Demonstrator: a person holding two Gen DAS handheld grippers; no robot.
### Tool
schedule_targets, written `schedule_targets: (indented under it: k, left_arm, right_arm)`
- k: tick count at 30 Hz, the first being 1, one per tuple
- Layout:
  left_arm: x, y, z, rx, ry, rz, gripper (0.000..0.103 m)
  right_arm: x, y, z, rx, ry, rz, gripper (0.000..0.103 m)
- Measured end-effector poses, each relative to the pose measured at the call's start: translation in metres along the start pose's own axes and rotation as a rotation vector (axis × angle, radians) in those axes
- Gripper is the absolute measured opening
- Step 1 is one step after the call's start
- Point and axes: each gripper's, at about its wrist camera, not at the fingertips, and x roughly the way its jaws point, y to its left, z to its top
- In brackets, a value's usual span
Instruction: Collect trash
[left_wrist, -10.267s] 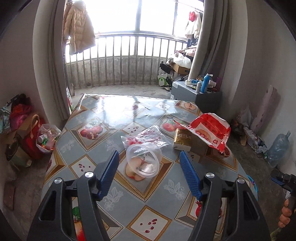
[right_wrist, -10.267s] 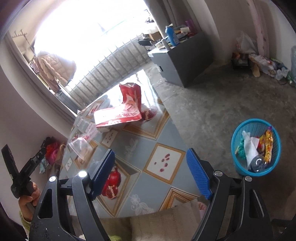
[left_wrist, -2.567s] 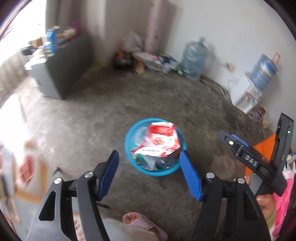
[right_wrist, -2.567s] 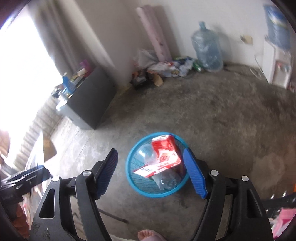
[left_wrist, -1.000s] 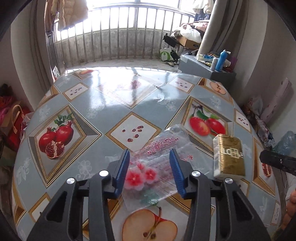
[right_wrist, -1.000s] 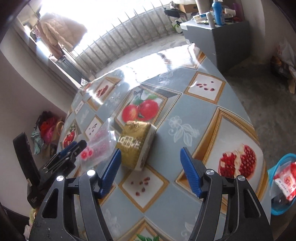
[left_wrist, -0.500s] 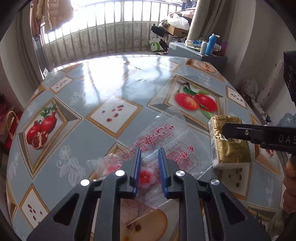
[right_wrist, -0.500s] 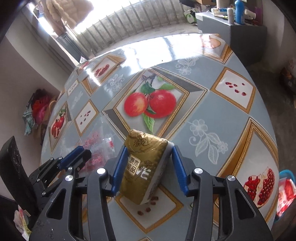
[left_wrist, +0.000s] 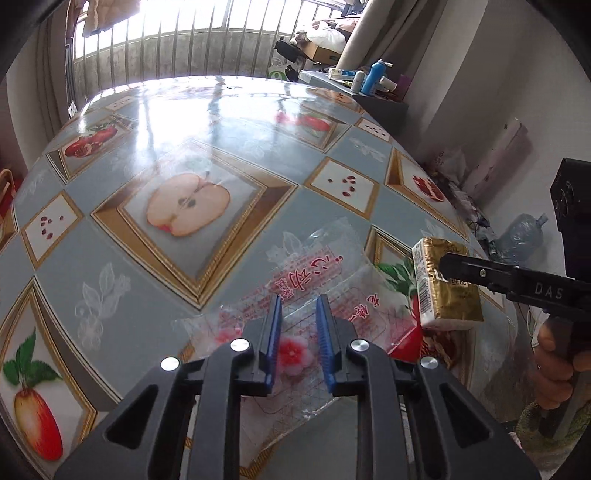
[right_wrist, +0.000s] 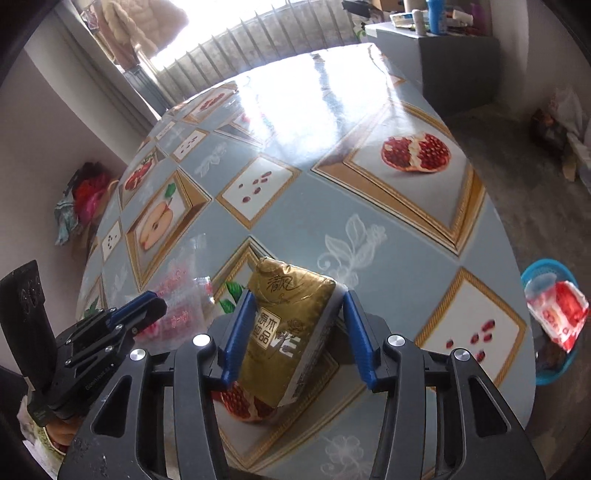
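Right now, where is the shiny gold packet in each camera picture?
Left wrist: gold packet at the right edge, pinched by the right gripper.
Right wrist: gold packet bottom centre, between the blue fingers.
Shared landmark: clear plastic wrapper beside it.

Table (left_wrist: 155, 122) top: glossy, smooth printed oilcloth/vinyl w/ strong window glare. On it, clear thin plastic wrapper (left_wrist: 325, 280), crinkly, shiny, red print. Just right of wrapper, tissue pack (right_wrist: 291, 325): gold metallic-look film, glossy, creased at end. Left gripper (left_wrist: 297, 334) & right gripper (right_wrist: 301, 334): matt black plastic bodies, ribbed blue pads, bright metal screws. Floor (right_wrist: 535, 192) beside table: rough grey concrete. Blue basket (right_wrist: 550, 273) on floor: perforated plastic.
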Motion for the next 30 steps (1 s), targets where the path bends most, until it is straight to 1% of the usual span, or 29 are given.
schedule_targets:
  k: [1, 3, 5, 6, 9, 11, 13, 15, 16, 18, 23, 26, 27, 30]
  left_arm:
    - [-0.004, -0.001, -0.002, 0.006, -0.017, -0.013, 0.019]
    - [-0.014, -0.007, -0.004, 0.047, -0.05, -0.032, 0.02]
    - [-0.025, -0.012, -0.006, 0.092, -0.076, -0.062, 0.025]
    - [-0.03, -0.015, -0.006, 0.116, -0.088, -0.085, 0.028]
    - [-0.034, -0.028, -0.01, 0.193, -0.074, -0.151, 0.033]
    - [-0.03, -0.037, -0.016, 0.236, -0.052, -0.163, 0.036]
    - [-0.021, -0.045, -0.021, 0.283, -0.022, -0.152, 0.041]
    - [-0.01, -0.05, -0.025, 0.331, 0.007, -0.102, 0.045]
    - [-0.002, -0.051, -0.026, 0.347, 0.031, -0.068, 0.045]
    - [0.003, -0.05, -0.026, 0.365, 0.015, -0.057, 0.046]
    - [0.009, -0.051, -0.019, 0.366, 0.024, -0.039, 0.046]
    - [0.009, -0.05, -0.016, 0.333, 0.022, -0.042, 0.038]
    - [0.009, -0.048, -0.015, 0.319, 0.023, -0.054, 0.032]
    - [0.011, -0.042, -0.01, 0.282, 0.023, -0.04, 0.014]
  right_arm:
    - [-0.002, 0.0, -0.003, 0.001, -0.005, -0.003, 0.047]
    - [-0.005, 0.0, -0.003, -0.008, -0.015, -0.013, 0.05]
    - [-0.007, 0.007, -0.005, -0.031, -0.02, -0.035, 0.061]
    - [-0.01, 0.007, -0.009, -0.034, -0.022, -0.036, 0.063]
    - [-0.009, 0.011, -0.011, -0.037, -0.012, -0.033, 0.066]
    - [-0.01, 0.008, -0.016, -0.04, -0.002, -0.039, 0.067]
    - [-0.006, 0.009, -0.017, -0.038, 0.007, -0.036, 0.067]
    - [-0.005, 0.009, -0.017, -0.035, 0.013, -0.027, 0.067]
    - [-0.005, 0.008, -0.016, -0.034, 0.018, -0.027, 0.067]
    - [-0.005, 0.004, -0.015, -0.027, 0.027, -0.02, 0.067]
    - [-0.01, -0.003, -0.016, -0.015, 0.028, -0.027, 0.067]
    - [-0.012, -0.007, -0.016, -0.004, 0.023, -0.032, 0.067]
    - [-0.012, -0.008, -0.016, 0.0, 0.022, -0.034, 0.067]
    - [-0.015, -0.013, -0.015, 0.013, 0.014, -0.045, 0.067]
